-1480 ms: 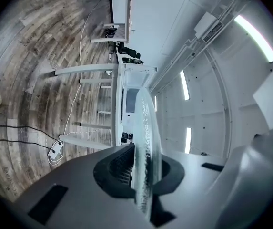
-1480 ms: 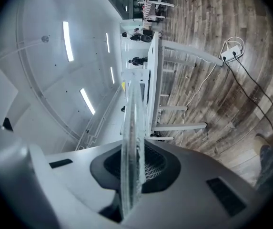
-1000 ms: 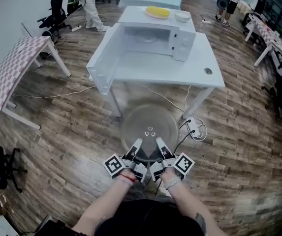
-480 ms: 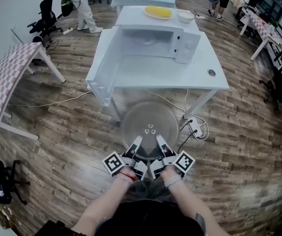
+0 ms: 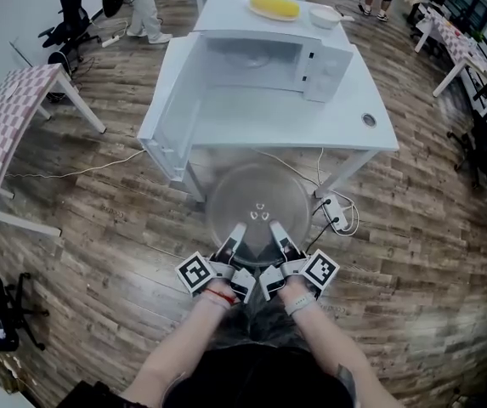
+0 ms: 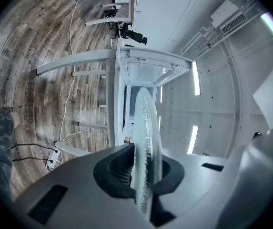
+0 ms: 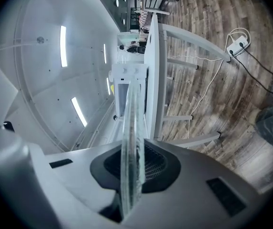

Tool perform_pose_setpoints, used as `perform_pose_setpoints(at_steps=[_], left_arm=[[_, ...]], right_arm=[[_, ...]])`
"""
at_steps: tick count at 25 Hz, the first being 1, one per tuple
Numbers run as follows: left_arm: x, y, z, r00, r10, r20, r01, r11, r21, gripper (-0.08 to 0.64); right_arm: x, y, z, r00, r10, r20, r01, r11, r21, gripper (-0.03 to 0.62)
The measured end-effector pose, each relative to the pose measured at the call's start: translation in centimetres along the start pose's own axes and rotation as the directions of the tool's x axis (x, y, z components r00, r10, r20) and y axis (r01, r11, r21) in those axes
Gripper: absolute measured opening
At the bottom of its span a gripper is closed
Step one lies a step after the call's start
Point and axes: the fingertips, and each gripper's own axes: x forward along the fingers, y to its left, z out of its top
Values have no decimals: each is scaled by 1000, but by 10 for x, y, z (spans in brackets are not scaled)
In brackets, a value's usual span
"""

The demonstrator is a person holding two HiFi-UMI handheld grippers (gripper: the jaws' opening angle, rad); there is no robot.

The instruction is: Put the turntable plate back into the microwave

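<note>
Gripping the turntable plate [image 5: 258, 206] two-handed, square-on to the open microwave [image 5: 260, 62].

Clamps the plate's near rim with the left gripper [image 5: 235, 233] and the right gripper [image 5: 275, 231] side by side, each pair of jaws pinched shut on the glass edge. Holds the plate flat out in front, over the wood floor [image 5: 99, 228], just short of the front edge of the white table [image 5: 311, 130]. Faces a cavity lying straight ahead beyond the plate's far rim and well apart from it, with the door [image 5: 168, 113] swung out to the left. Likely calls for a level push forward at table height, far rim leading, with neither gripper nearer than the other.
</note>
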Motion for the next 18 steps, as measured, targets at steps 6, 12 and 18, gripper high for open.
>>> perform_pose_setpoints(at_steps=[6, 12, 18], left_arm=[[24, 2, 16, 1000, -3, 26, 4, 1000, -11, 32], [63, 12, 30, 999, 5, 43, -5, 1000, -10, 32], [102, 11, 52, 999, 2, 53, -2, 1000, -7, 32]], right_arm=[[28, -1, 13, 1000, -3, -27, 4, 1000, 0, 41], [61, -9, 41, 999, -14, -43, 14, 1000, -3, 41], [101, -4, 64, 999, -8, -54, 8, 1000, 1, 41]])
